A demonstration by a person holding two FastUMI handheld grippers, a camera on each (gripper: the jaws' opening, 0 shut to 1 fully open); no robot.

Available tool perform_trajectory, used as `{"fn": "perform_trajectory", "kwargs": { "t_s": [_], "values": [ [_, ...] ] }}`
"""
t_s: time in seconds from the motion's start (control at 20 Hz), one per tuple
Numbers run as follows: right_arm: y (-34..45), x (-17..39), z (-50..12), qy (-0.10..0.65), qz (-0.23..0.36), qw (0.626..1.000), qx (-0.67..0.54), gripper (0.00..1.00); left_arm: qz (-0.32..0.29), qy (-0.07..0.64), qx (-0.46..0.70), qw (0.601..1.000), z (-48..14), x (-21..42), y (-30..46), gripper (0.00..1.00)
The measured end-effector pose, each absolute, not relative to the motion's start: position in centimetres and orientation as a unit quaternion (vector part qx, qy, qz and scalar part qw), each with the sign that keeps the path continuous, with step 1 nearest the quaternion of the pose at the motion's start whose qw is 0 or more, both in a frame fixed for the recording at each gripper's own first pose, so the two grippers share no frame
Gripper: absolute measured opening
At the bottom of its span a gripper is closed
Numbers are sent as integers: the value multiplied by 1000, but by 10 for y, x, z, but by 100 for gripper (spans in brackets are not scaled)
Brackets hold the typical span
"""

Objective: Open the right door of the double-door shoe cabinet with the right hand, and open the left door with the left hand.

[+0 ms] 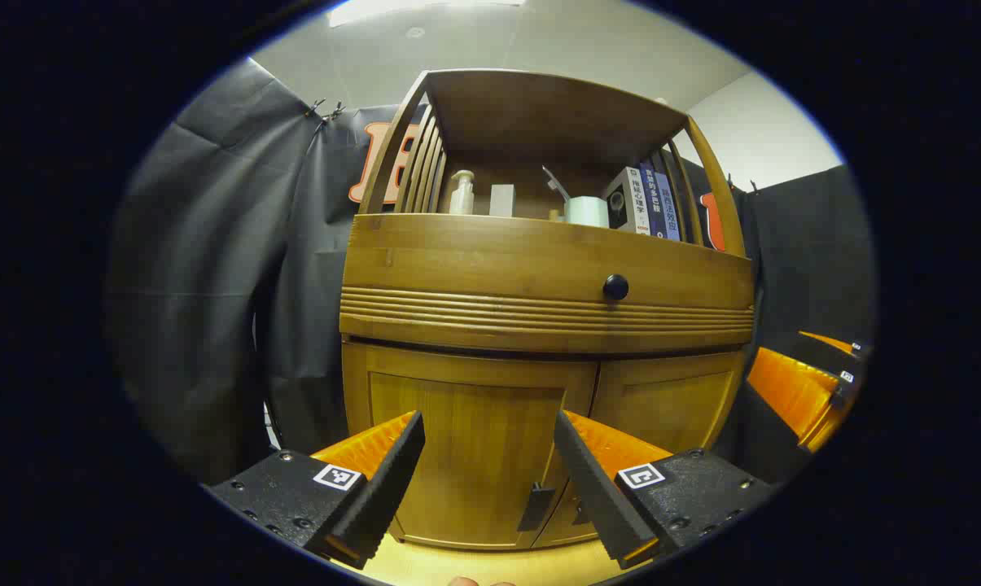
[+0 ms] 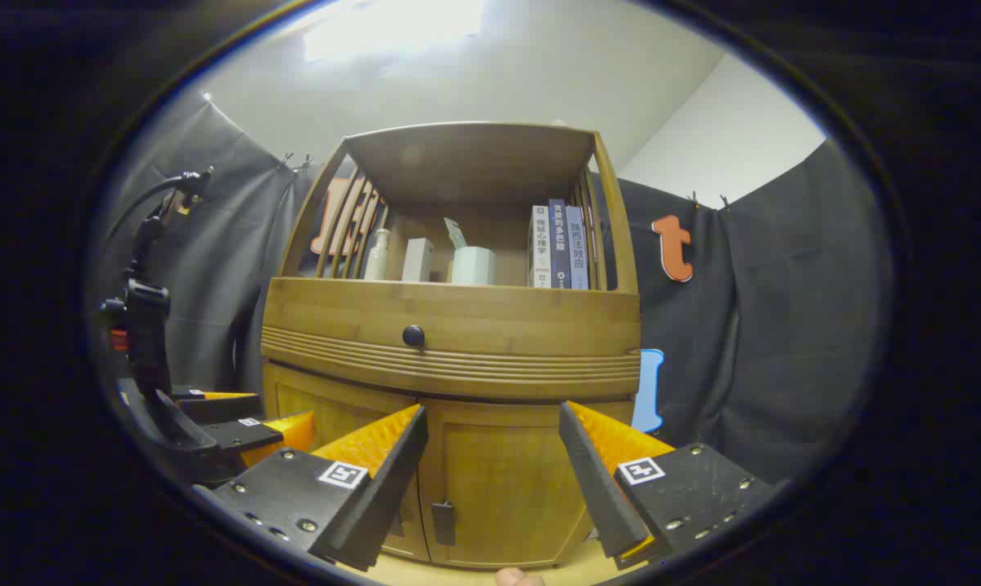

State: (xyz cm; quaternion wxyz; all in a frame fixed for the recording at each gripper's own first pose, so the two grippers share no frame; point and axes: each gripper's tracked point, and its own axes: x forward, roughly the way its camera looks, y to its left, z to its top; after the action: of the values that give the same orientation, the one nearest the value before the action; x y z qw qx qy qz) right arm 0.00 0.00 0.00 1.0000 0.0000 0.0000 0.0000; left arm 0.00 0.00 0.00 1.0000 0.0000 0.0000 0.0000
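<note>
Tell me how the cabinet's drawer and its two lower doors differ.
The drawer runs the full width of the cabinet as one wide curved front; the left door and right door split the width below it. The drawer carries a round dark knob in its middle; the doors carry flat dark pull tabs low down beside the centre seam. The drawer has horizontal ridges along its lower edge; the doors have framed panels. All are the same wood and closed.
</note>
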Motion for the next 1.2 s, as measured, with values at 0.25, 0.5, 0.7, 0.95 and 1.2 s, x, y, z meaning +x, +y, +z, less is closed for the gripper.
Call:
{"fn": "perform_trajectory", "kwargs": {
  "t_s": [0.25, 0.5, 0.7, 0.95, 1.2],
  "values": [
    [1, 0, -2, 1, 4, 1000, -5, 98, 11, 11, 6, 1000, -5, -3, 3, 98],
    [2, 0, -4, 3, 12, 1000, -2, 96, 14, 6, 1, 1000, 5, -12, 2, 98],
    [3, 1, -7, 6, 17, 1000, 0, 96, 22, -1, -2, 1000, 12, -17, 5, 98],
    [8, 10, -29, 28, 27, 999, -4, 94, 33, -9, -14, 999, 21, -24, 14, 98],
    [18, 22, -73, 67, 34, 997, -6, 96, 58, -12, -11, 998, 25, -31, 37, 98]
  ]
}}
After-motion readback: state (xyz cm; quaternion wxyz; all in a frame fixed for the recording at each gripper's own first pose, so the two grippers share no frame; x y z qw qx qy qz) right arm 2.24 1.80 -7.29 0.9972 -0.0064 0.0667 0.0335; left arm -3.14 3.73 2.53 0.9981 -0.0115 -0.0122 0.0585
